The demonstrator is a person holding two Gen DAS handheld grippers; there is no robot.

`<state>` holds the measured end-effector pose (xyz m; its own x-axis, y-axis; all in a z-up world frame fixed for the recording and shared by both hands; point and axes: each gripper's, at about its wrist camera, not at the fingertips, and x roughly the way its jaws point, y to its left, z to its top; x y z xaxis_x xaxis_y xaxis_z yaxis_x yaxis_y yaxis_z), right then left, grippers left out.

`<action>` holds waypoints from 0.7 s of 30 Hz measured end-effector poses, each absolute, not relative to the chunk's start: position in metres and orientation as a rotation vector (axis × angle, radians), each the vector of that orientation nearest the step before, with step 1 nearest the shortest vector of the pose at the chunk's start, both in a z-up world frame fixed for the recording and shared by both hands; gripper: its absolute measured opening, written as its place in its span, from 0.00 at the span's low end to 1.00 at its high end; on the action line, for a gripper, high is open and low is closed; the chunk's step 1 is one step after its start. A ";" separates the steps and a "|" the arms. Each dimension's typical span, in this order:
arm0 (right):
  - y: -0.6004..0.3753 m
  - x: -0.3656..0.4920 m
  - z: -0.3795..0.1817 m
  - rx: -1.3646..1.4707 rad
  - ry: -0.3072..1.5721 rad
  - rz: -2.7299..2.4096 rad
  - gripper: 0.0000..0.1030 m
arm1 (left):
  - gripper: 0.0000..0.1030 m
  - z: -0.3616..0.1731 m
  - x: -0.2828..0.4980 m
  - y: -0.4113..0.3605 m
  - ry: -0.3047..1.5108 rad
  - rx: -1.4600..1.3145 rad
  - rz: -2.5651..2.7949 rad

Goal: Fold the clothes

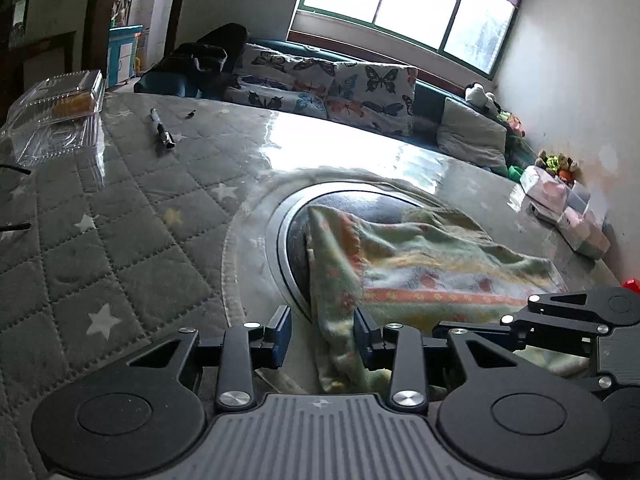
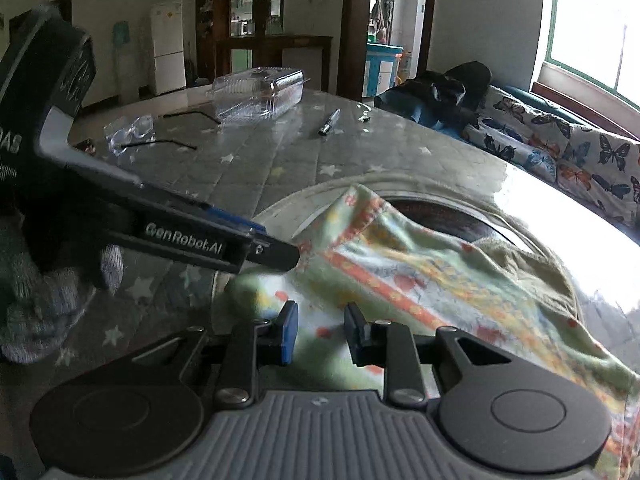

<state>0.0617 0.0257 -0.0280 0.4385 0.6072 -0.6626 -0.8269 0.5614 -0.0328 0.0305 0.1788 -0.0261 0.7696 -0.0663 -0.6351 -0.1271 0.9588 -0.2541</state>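
A pale green towel [image 1: 420, 264] with orange stripes and flower prints lies rumpled over a round dark recess [image 1: 296, 216] in the table. My left gripper [image 1: 322, 334] is open. The towel's raised left edge stands between its blue pads, close to the right pad and clear of the left one. In the right wrist view that gripper's tip [image 2: 296, 258] meets the towel [image 2: 420, 280] at its near left edge. My right gripper [image 2: 322, 332] is narrowly shut on a bunch of the towel. Its black frame [image 1: 580, 312] reaches in over the towel's right side.
The table wears a grey quilted star cover [image 1: 120, 240]. On its far side are a clear plastic clamshell box [image 2: 260, 92], a pen [image 2: 330, 122] and clear glasses [image 2: 132, 130]. Wrapped packs [image 1: 568, 216] sit at the table's right edge. A sofa with butterfly cushions [image 1: 340, 84] runs behind. A gloved hand [image 2: 48, 292] holds the left gripper.
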 end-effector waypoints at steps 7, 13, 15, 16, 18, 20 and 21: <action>0.049 0.098 -0.022 -0.340 0.683 0.905 0.24 | 0.35 -0.027 0.025 0.198 0.679 -0.349 0.080; 0.082 0.124 -0.027 -0.375 0.694 0.904 0.24 | 0.35 -0.027 0.015 0.207 0.679 -0.376 0.078; 0.091 0.132 -0.032 -0.385 0.704 0.893 0.24 | 0.35 -0.028 0.012 0.207 0.679 -0.380 0.073; 0.095 0.136 -0.035 -0.390 0.708 0.886 0.24 | 0.36 -0.027 0.011 0.207 0.678 -0.381 0.070; 0.100 0.140 -0.037 -0.396 0.702 0.879 0.24 | 0.40 -0.027 0.010 0.206 0.679 -0.382 0.064; 0.103 0.143 -0.038 -0.398 0.699 0.875 0.24 | 0.44 -0.025 0.009 0.203 0.678 -0.377 0.060; 0.104 0.144 -0.037 -0.393 0.696 0.873 0.24 | 0.46 -0.025 0.009 0.202 0.678 -0.373 0.060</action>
<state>0.1442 0.1042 -0.0366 0.4465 0.5617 -0.6966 -0.8043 0.5930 -0.0373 0.0092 0.2022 -0.0253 0.7800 -0.0666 -0.6222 -0.1740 0.9320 -0.3179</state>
